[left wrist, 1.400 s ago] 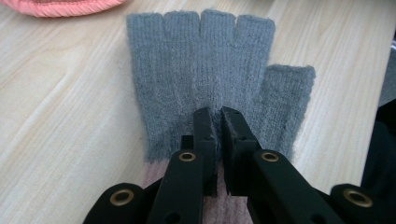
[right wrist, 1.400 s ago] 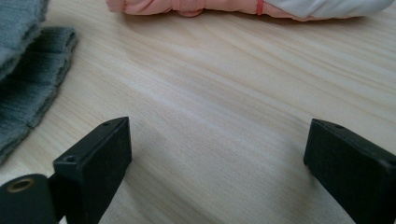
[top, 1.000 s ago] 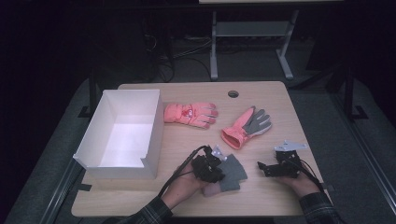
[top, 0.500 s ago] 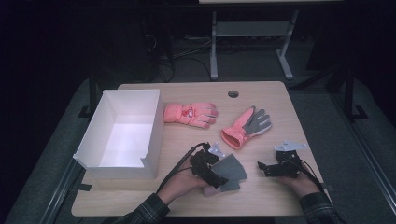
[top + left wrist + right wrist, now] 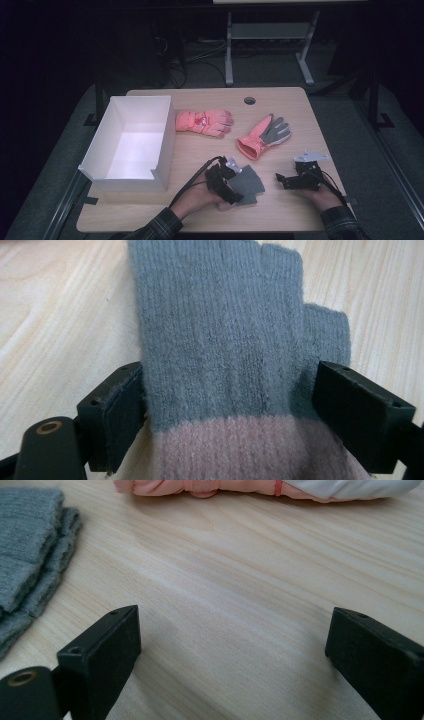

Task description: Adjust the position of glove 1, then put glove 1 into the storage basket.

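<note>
A grey knit fingerless glove (image 5: 220, 340) with a pink cuff lies flat on the wooden table (image 5: 280, 100), near the front edge (image 5: 247, 185). My left gripper (image 5: 230, 405) is open, one jaw at each side of the glove near the cuff. In the high view the left gripper (image 5: 234, 183) rests on the glove's left side, held by a hand. My right gripper (image 5: 281, 179) is open on bare wood to the glove's right, and nothing lies between its jaws (image 5: 232, 645). The grey glove (image 5: 30, 545) lies off to its left.
An open white box (image 5: 131, 142) stands at the table's left. A pink winter glove (image 5: 205, 121) lies mid-table. A pink glove with a grey palm (image 5: 264, 134) lies to its right, and its cuff (image 5: 200, 486) is ahead of the right gripper. A cable hole (image 5: 249, 100) sits at the back.
The left hand and gripper have shifted slightly at the grey glove. The right gripper and the other gloves have stayed in place.
</note>
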### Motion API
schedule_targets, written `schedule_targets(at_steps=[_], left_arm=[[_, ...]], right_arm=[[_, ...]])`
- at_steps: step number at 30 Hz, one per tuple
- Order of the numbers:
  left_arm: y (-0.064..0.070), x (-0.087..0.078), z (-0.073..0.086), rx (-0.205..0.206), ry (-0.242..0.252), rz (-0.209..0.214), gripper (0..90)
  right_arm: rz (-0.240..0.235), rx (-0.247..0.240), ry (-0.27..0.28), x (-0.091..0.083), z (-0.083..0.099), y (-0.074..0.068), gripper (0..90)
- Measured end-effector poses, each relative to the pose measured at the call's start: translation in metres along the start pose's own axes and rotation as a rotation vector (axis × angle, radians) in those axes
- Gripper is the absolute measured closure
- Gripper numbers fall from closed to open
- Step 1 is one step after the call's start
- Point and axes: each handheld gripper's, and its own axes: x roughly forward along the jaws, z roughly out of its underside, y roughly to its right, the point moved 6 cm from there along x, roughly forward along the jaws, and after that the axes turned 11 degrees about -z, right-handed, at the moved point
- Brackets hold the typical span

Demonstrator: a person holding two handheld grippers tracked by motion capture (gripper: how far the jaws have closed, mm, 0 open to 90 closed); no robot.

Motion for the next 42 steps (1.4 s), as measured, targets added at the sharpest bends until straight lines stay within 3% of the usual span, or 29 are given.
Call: schedule_targets(at_steps=[10,18,29,33,42], left_arm=[[0.001,0.000,0.002,-0.008,0.014,0.019,23.8],[0.001,-0.003,0.001,-0.009,0.003,0.059,43.6],[0.003,-0.003,0.000,-0.028,-0.019,0.118,59.9],[0.002,-0.004,-0.001,-0.058,-0.013,0.139,63.5],[0.000,-0.010,-0.007,-0.072,0.018,0.168,65.0]], right_arm=[[0.000,-0.002,-0.002,0.000,0.000,0.000,7.0],[0.000,-0.002,-0.002,0.000,0.000,0.000,7.0],[0.000,0.001,0.000,0.000,0.000,0.000,7.0],[0.000,0.000,-0.001,0.000,0.000,0.000,6.9],[0.000,0.000,-0.001,0.000,0.000,0.000,6.8]])
